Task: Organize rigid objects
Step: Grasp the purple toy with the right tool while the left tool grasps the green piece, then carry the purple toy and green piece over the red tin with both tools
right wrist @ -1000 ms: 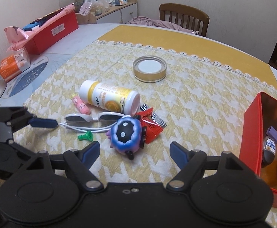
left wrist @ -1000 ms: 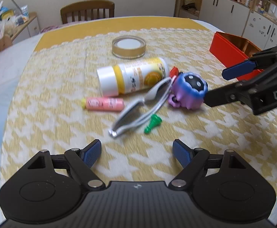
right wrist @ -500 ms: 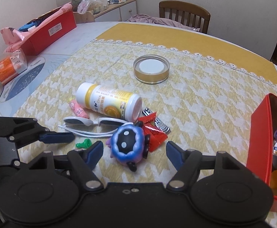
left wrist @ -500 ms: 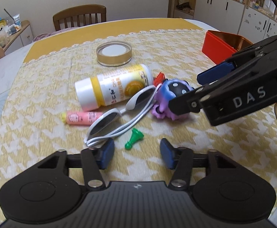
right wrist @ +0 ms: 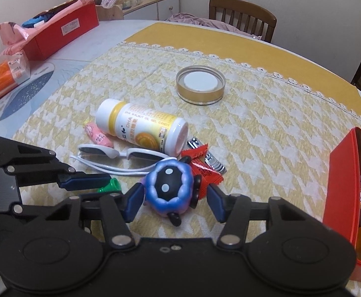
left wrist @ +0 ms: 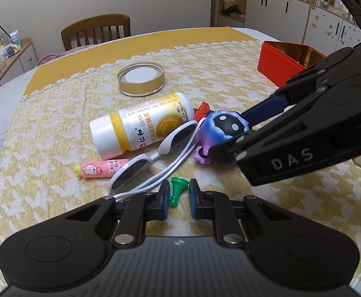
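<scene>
A small green game pawn (left wrist: 176, 190) lies on the yellow-and-white cloth between the fingers of my left gripper (left wrist: 177, 198), whose jaws stand close on either side of it; contact does not show. A blue-purple round toy (right wrist: 170, 188) sits between the open jaws of my right gripper (right wrist: 174, 201), which straddle it. White sunglasses (left wrist: 160, 153), a yellow-white candy bottle (left wrist: 143, 123), a pink tube (left wrist: 98, 169), a red wrapper (right wrist: 202, 165) and nail clippers (right wrist: 209, 157) lie close together.
A gold jar lid (right wrist: 200, 84) lies farther back. A red tin (right wrist: 344, 198) holding several items stands at the right. A red box (right wrist: 61, 32) and packets sit at the table's far left. A wooden chair (left wrist: 96, 31) stands behind the table.
Both grippers moved forward and down. My left jaws narrowed from wide open to close around the green pawn. My right jaws narrowed and now straddle the blue-purple toy.
</scene>
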### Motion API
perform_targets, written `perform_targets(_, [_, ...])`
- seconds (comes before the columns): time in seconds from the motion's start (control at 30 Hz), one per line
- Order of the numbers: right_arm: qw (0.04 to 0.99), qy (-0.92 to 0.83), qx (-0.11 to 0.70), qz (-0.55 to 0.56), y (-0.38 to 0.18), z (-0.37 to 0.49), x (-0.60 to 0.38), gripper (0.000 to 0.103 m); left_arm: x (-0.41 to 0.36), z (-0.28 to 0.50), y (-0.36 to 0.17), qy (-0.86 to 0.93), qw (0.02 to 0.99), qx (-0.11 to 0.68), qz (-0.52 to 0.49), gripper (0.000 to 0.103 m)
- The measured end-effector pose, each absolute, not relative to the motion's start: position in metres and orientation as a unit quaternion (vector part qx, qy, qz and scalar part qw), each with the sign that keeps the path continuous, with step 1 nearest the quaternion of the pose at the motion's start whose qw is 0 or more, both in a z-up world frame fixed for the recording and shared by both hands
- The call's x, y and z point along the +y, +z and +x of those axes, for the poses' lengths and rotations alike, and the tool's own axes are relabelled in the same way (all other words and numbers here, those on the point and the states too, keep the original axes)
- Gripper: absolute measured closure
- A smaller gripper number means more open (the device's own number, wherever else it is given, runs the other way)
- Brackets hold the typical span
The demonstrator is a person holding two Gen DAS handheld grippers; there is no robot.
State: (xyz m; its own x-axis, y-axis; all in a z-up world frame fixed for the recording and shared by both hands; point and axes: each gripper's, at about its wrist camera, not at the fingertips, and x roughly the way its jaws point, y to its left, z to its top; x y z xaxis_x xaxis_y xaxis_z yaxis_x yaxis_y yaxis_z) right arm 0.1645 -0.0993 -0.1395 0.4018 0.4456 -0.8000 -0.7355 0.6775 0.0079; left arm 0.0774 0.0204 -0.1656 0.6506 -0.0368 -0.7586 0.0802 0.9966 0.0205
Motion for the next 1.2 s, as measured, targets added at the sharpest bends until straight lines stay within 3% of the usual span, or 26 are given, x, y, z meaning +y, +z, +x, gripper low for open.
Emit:
perform_targets(0.23, [0.819, 0.368, 0.402, -0.183, -0.140, 0.159, -0.099, 0.056, 0.020, 0.076, -0.166, -0.026, 0.910, 0.414, 0.024, 0.089])
perform_targets(1.2, [0.830, 0.370, 0.391, -0.145, -0.130, 0.125, -0.150, 0.058, 0.020, 0.056, -0.148, -0.026, 0.908, 0.419, -0.008, 0.089])
